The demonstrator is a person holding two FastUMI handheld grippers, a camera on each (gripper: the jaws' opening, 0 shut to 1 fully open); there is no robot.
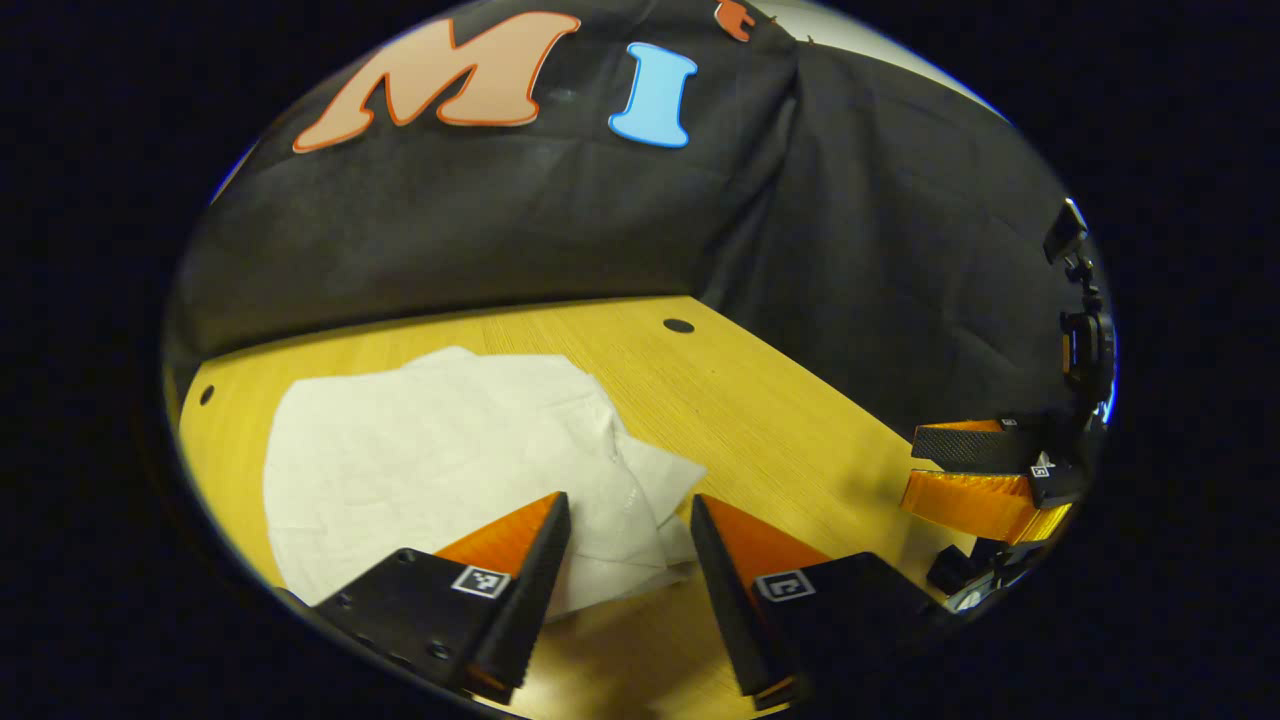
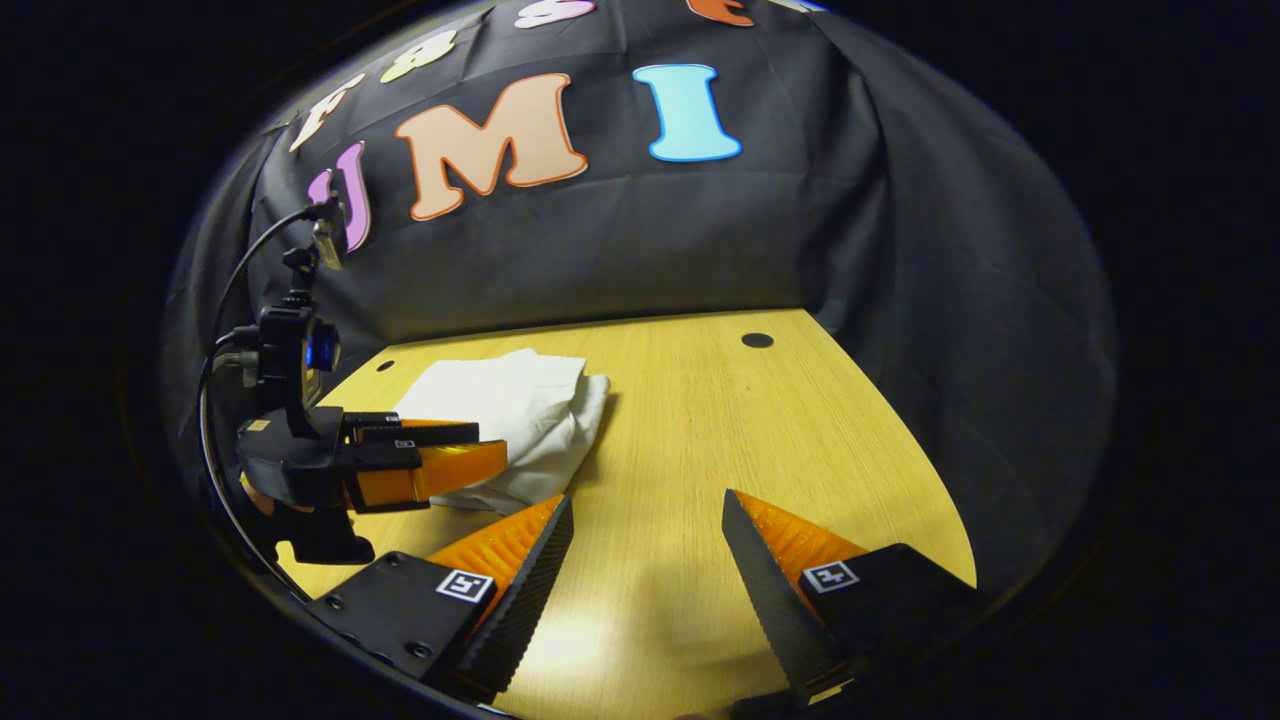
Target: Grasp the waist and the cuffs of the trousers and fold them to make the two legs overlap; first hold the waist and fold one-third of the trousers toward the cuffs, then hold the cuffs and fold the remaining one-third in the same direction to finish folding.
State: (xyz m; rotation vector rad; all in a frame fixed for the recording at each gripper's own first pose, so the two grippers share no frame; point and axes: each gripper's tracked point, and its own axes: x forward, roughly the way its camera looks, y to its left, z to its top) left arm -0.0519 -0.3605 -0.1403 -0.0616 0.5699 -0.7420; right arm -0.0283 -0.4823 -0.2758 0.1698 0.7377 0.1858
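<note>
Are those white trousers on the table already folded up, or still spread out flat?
Folded. The trousers lie as a compact bundle with stacked layers at one edge on the wooden table. Both tongs, left and right, are open and off the cloth.

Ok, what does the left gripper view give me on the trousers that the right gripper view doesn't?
Left gripper view: the white trousers up close, a loose flap between the open left gripper fingers, and the right gripper at the frame's right edge. Right gripper view: the open right gripper over bare table, and the trousers as a compact bundle behind the left gripper. Both: trousers on the wooden table.
</note>
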